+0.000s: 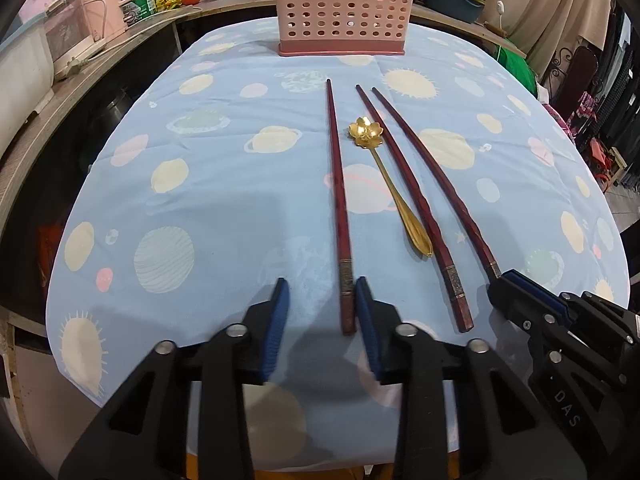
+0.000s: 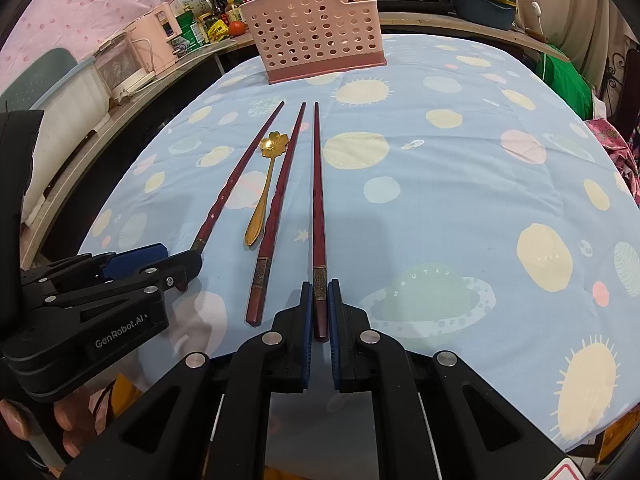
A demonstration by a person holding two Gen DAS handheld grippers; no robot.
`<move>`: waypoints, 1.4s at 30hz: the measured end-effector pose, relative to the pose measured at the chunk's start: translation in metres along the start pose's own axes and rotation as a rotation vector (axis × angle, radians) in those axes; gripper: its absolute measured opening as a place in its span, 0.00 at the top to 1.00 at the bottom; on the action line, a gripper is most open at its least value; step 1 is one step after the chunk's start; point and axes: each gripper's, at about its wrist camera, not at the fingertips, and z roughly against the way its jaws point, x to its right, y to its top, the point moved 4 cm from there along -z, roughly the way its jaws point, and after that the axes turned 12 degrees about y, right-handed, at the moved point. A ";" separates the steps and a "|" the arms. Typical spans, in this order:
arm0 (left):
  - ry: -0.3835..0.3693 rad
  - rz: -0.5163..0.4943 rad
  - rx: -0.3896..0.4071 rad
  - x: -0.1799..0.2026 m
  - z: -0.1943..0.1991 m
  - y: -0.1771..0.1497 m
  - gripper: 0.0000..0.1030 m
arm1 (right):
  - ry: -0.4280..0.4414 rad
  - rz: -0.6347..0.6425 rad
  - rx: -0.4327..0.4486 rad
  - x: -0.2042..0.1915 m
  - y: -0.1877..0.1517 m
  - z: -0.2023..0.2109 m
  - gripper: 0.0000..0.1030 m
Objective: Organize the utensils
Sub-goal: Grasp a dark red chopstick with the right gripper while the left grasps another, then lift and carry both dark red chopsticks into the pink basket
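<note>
- The left gripper [image 1: 320, 312] sits low over the worktop [image 1: 224, 208], which is covered in a pale blue planet-print cloth; its blue-padded fingers [image 1: 278, 312] are spread wide.
- The thick end of the leftmost dark red wooden chopstick [image 1: 338, 200] lies between those fingers, against the inner pad of the right-hand one and clear of the left-hand one; the rest runs straight ahead of the gripper.
- The right gripper [image 2: 320, 308] has its fingers drawn narrow around the banded butt end of the rightmost dark red wooden chopstick [image 2: 318, 208], both pads flanking it closely; whether they press on it I cannot tell.
- Just left of the right gripper lies the middle dark red wooden chopstick [image 2: 276, 216], its thick end near the gripper and its tip pointing away.
- A gold metal spoon with a flower-shaped bowl [image 2: 264, 184] lies ahead and to the left of the right gripper, between the middle and leftmost chopsticks, bowl at the far end.
- A pink perforated plastic utensil holder [image 1: 344, 8] stands upright well ahead of both grippers, at the far edge of the cloth.
- Jars, pots and pink appliances crowd the counter [image 2: 160, 64] beyond.
</note>
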 end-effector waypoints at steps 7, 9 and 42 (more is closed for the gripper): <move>-0.028 -0.011 -0.008 0.003 0.002 -0.001 0.93 | 0.002 0.000 -0.001 0.000 0.000 0.000 0.93; -0.033 -0.008 -0.010 0.003 0.003 0.000 0.93 | 0.002 -0.003 0.000 0.000 0.000 0.000 0.93; -0.091 0.177 0.250 -0.053 0.101 0.123 0.93 | 0.042 0.034 0.367 0.000 0.147 0.103 0.93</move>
